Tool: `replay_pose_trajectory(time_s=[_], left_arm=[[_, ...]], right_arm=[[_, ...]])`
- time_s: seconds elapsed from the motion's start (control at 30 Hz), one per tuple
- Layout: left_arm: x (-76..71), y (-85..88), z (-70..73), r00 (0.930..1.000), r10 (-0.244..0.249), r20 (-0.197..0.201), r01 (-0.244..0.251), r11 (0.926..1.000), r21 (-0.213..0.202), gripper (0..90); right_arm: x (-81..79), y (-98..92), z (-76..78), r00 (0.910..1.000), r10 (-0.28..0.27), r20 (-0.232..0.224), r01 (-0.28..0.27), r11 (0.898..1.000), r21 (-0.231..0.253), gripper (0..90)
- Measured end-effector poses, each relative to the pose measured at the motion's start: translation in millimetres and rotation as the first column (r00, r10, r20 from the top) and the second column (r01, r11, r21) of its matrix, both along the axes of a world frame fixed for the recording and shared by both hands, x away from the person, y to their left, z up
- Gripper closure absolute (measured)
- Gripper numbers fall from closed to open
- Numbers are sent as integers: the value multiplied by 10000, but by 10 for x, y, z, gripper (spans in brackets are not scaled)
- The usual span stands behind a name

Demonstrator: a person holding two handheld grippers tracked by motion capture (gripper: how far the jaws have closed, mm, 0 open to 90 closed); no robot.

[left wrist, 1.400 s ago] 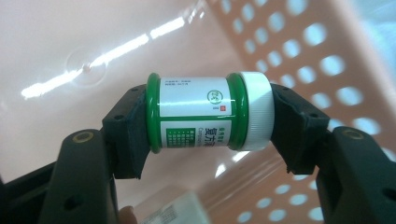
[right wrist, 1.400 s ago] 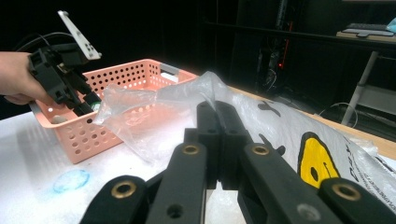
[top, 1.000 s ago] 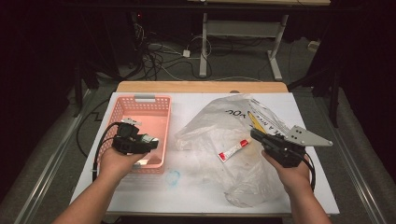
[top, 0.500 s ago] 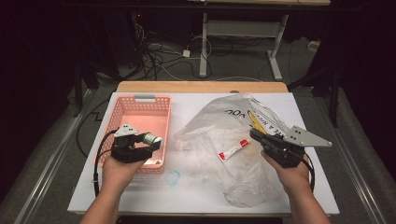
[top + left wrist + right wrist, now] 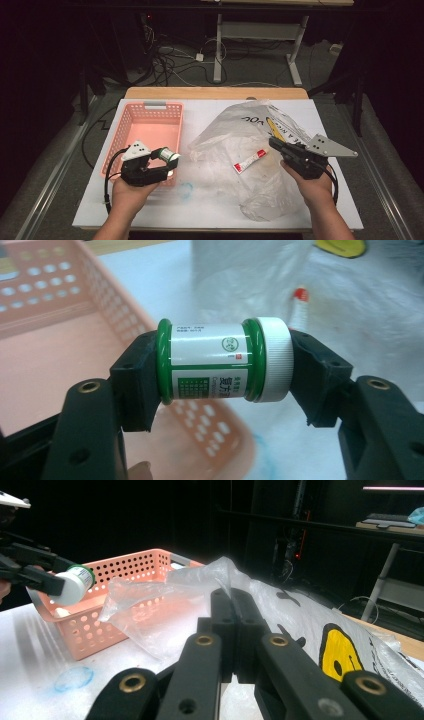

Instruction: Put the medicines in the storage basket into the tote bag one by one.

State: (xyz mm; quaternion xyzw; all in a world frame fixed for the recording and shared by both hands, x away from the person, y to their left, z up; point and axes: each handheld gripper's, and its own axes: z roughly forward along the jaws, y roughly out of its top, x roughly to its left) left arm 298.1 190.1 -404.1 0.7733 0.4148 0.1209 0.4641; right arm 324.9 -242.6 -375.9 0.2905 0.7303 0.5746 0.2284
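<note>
White covering spreads over the desk point(image 5: 210, 210), with a strip of bare wood along its far edge and a faint blue ring mark point(image 5: 186, 189) near the front. Behind it the room is dark: cables trail over the floor, and the metal legs of another table stand farther back. A pink perforated basket point(image 5: 150, 125) sits on the left half of the desk. A crumpled clear plastic bag point(image 5: 240, 145) lies across the right half, printed with black letters too creased to read and a yellow smiley face point(image 5: 340, 655). A small white tube with a red cap point(image 5: 250, 161) shows through the plastic.

The left gripper point(image 5: 162, 161) holds a small green bottle point(image 5: 225, 361) with a white screw cap. Its fingers point(image 5: 135, 380) stand partly open and press on the bottle's base and cap. The white label carries a round green logo, a green grid block and printed characters that look Chinese, too small to read with confidence. The bottle lies on its side, its long axis level and running from finger to finger, and in the high view the cap points right, toward the bag. It hangs above the basket's near right corner, clear of the desk.

The right gripper point(image 5: 275, 143) rests at the bag, its fingers point(image 5: 235, 630) fully closed with a fold of the plastic apparently nipped between them.
</note>
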Motion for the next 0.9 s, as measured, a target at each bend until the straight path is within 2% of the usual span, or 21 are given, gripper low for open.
replay_pose_trajectory(time_s=[0.37,0.53,0.77,0.9], left_arm=[[-158,-320,67,9938,-1033,411,1037,9946,-93,352],[-214,-473,54,9855,-1626,487,1628,9867,13,352],[-248,-646,-3,9765,-2112,432,2102,9773,251,352],[-263,-717,-35,9724,-2293,423,2283,9732,254,352]], right_arm=[[6,21,-22,9999,74,-94,-74,10000,-36,900],[3,6,-9,10000,51,-58,-51,10000,-12,900],[-4,6,-5,10000,46,-31,-46,10000,-28,900],[-6,10,-7,10000,77,-37,-77,10000,-33,900]])
